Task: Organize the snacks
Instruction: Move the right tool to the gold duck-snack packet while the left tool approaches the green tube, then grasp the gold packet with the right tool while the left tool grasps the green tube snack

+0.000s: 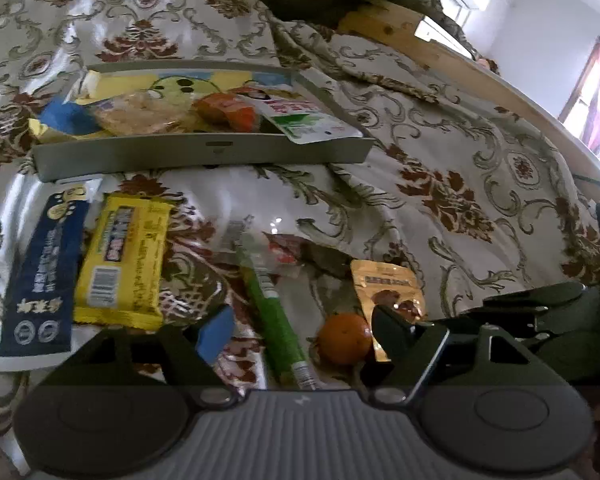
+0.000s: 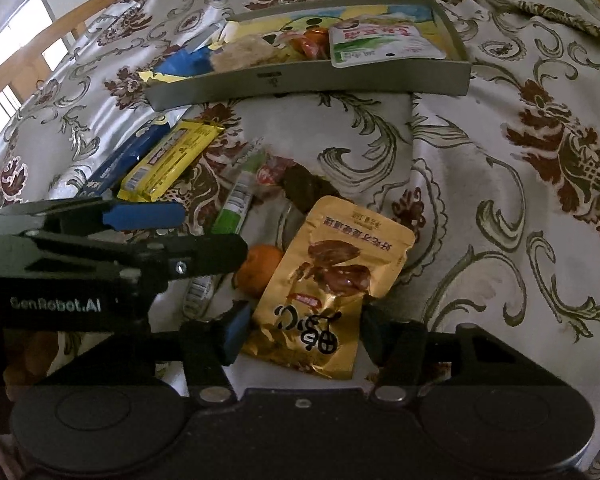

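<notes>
Snacks lie scattered on a bed covered by a shiny cream bedspread (image 2: 480,128) with brown and green floral scrolls. Toward its far edge stands a shallow grey rectangular tray (image 2: 300,80) holding a white-and-green pouch (image 2: 380,46), an orange-wrapped snack (image 2: 312,42), a pale round cracker pack (image 2: 244,54) and a blue-and-yellow packet (image 2: 184,64).

Nearer, in front of the tray, a dark blue long packet (image 1: 40,280) lies just beside a yellow rectangular wrapper (image 1: 124,260); a green stick pack (image 1: 276,320) and a small orange fruit (image 1: 344,338) lie further along.

The right gripper (image 2: 300,336) straddles the lower end of a gold foil pouch (image 2: 332,280) printed with brown meat pieces; its blue pad sits at the pouch's left edge and its dark finger at the right edge, but whether they press cannot be told. The left gripper (image 1: 300,332) stands part open over the green stick pack and the orange fruit, its pads apart from both.
</notes>
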`<state>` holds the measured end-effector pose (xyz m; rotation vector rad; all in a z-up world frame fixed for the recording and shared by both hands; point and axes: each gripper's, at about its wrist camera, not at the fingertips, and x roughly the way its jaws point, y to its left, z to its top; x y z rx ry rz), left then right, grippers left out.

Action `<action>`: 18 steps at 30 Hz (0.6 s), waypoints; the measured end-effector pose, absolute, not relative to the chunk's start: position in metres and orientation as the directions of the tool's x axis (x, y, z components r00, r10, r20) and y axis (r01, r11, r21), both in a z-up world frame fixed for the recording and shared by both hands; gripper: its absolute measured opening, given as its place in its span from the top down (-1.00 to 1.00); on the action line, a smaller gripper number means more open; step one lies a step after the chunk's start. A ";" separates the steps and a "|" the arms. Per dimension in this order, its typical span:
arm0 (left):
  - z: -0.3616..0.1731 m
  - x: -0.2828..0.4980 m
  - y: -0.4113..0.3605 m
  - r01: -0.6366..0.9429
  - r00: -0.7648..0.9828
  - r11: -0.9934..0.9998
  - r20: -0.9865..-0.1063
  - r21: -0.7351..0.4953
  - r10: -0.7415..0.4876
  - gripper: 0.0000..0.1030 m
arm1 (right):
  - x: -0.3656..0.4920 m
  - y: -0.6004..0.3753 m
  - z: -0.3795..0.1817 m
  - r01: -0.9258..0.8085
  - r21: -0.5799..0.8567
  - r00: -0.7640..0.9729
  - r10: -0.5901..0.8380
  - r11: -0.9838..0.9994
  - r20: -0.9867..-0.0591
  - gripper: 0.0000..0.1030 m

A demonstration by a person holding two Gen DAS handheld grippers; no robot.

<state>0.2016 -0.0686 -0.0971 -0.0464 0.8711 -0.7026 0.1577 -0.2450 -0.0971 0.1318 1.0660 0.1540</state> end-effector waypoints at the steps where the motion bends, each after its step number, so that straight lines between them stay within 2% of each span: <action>1: -0.098 0.202 -0.070 0.550 0.431 0.774 -0.687 -0.314 -0.585 -0.42 | 0.158 -0.245 -0.097 -0.060 0.183 0.475 0.189 0.981 -0.860 -0.15; 2: -0.100 0.204 -0.071 0.550 0.422 0.772 -0.691 -0.319 -0.587 -0.37 | 0.158 -0.245 -0.097 -0.057 0.183 0.476 0.188 0.981 -0.859 -0.15; 4: -0.104 0.209 -0.074 0.538 0.404 0.774 -0.703 -0.335 -0.585 -0.14 | 0.159 -0.245 -0.098 -0.056 0.180 0.478 0.185 0.982 -0.859 -0.15; 8: -0.110 0.220 -0.071 0.491 0.394 0.789 -0.713 -0.369 -0.579 0.02 | 0.159 -0.244 -0.098 -0.054 0.163 0.487 0.169 0.985 -0.857 -0.14; 11: -0.114 0.228 -0.069 0.454 0.384 0.803 -0.728 -0.386 -0.567 0.23 | 0.159 -0.244 -0.098 -0.055 0.152 0.490 0.159 0.987 -0.857 -0.14; 18: -0.119 0.237 -0.072 0.415 0.359 0.820 -0.758 -0.394 -0.545 0.23 | 0.163 -0.241 -0.103 -0.058 0.133 0.485 0.145 0.989 -0.862 -0.19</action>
